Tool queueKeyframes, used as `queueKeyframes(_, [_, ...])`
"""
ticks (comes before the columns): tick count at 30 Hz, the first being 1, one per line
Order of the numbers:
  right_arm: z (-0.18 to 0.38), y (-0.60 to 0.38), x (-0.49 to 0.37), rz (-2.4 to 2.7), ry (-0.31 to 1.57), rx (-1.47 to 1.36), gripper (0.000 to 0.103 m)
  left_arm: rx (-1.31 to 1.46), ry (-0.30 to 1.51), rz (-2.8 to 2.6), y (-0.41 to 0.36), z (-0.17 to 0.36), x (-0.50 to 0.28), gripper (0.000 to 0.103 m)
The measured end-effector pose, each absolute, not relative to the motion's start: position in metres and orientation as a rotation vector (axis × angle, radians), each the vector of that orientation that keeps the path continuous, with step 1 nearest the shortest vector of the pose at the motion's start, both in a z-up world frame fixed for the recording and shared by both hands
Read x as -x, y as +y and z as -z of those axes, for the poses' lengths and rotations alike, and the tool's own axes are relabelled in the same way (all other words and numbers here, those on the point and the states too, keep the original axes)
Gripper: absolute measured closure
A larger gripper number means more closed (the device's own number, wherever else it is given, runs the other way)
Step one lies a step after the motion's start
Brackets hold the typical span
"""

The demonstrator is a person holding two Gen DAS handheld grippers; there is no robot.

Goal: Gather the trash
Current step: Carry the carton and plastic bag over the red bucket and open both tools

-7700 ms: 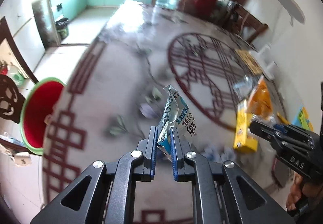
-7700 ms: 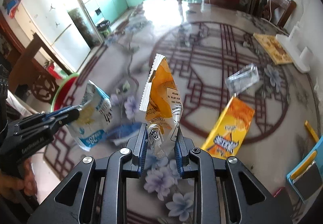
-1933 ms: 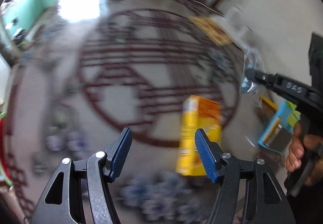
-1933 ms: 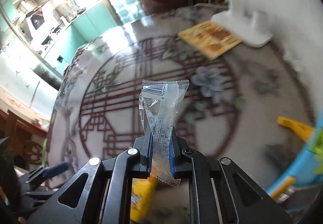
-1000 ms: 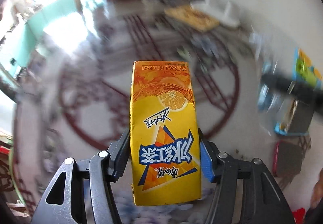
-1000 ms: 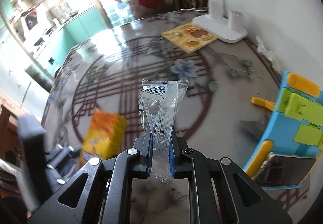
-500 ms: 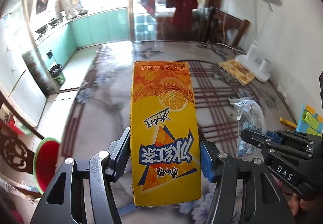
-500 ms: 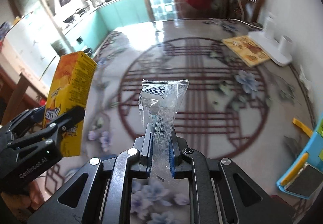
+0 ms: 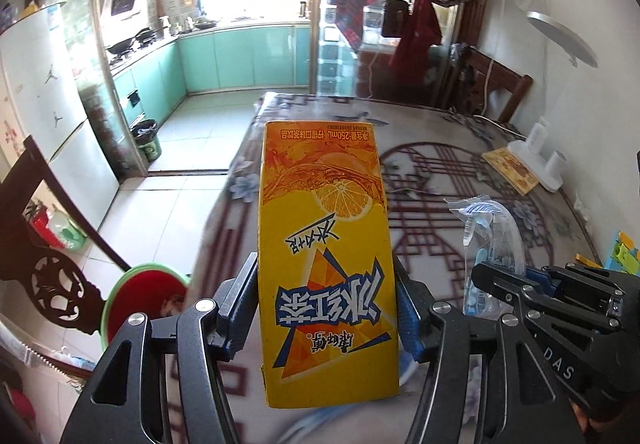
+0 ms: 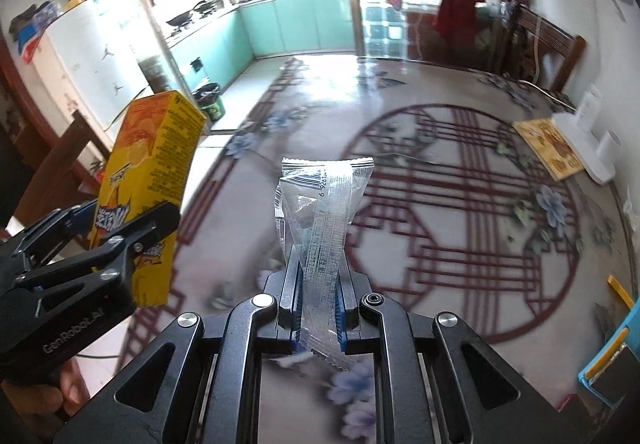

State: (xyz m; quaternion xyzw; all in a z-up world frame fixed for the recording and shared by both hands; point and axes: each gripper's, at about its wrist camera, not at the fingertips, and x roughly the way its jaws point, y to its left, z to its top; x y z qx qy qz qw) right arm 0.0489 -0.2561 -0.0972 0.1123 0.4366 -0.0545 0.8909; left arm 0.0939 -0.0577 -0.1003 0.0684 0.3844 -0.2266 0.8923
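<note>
The left claw (image 9: 325, 318) squeezes the yellow juice box (image 9: 326, 256) and the right claw (image 10: 318, 308) pinches the clear wrapper (image 10: 320, 204) above the surface (image 10: 440, 172); carry both past its left edge, over the red bin (image 9: 140, 300), before letting go.

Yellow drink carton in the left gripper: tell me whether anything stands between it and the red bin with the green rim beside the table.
Nothing visible does. The left gripper holds the yellow drink carton above the patterned table edge; the red bin with the green rim sits on the floor lower left, with only open air between. A dark wooden chair stands further left.
</note>
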Motion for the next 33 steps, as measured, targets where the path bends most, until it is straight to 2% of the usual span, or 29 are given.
queueKeyframes(33, [0.086,-0.093,-0.125,0.008,0.891,-0.06,0.091,-0.042,0.813,0.29,0.146,0.113,-0.168,0.045])
